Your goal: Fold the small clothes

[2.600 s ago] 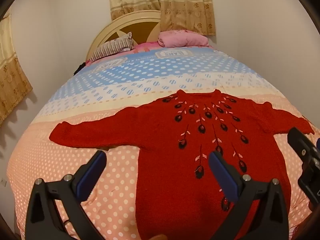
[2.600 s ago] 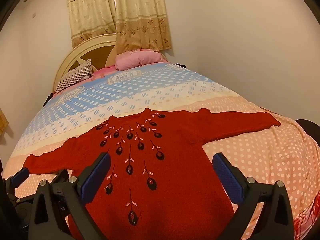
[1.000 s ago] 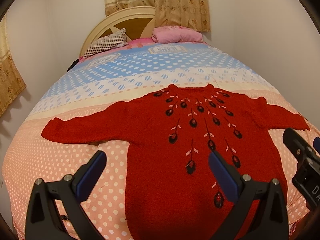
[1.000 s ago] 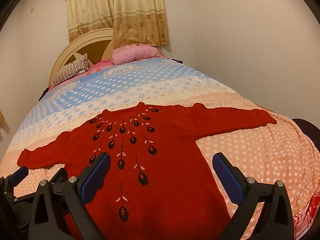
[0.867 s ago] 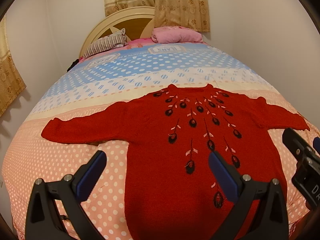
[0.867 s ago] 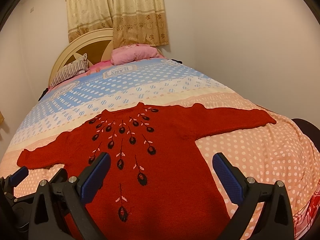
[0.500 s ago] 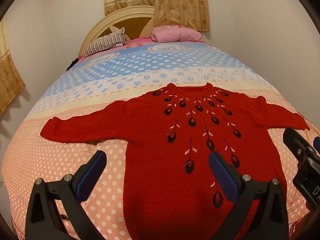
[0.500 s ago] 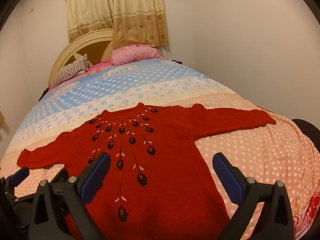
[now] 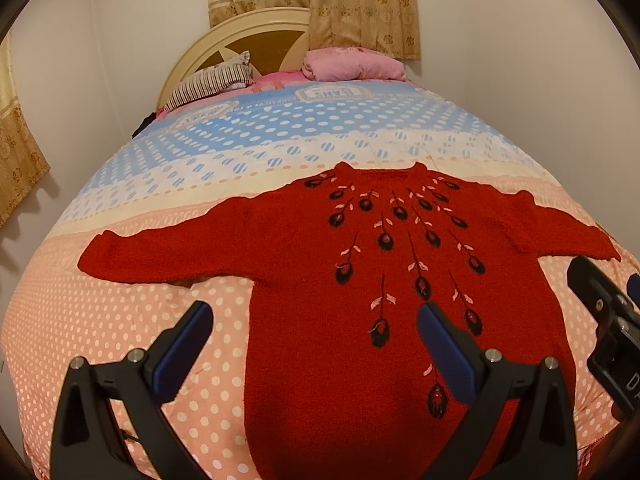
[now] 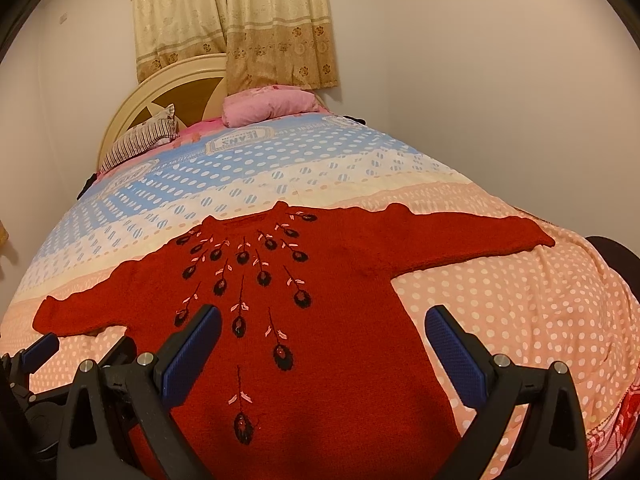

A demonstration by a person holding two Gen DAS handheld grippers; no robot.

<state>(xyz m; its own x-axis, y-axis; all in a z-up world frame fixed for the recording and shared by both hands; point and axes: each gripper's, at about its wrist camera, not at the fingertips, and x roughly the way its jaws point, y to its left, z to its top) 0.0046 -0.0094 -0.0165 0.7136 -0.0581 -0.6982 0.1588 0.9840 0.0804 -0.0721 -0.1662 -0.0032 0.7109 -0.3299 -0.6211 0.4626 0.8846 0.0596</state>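
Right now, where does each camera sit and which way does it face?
Left wrist: on the left gripper, above the bed's foot, facing the headboard over the sweater's left half; own open fingers show, the right gripper at the right edge.
Right wrist: on the right gripper, facing likewise over the sweater's right half; own open fingers show, the left gripper low left.
Both share the sweater, the bed, the pillows and the curtains.

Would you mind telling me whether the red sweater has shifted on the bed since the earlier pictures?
No. The red sweater lies spread flat, its collar at the same cream band of the bedspread; only the cameras shifted.
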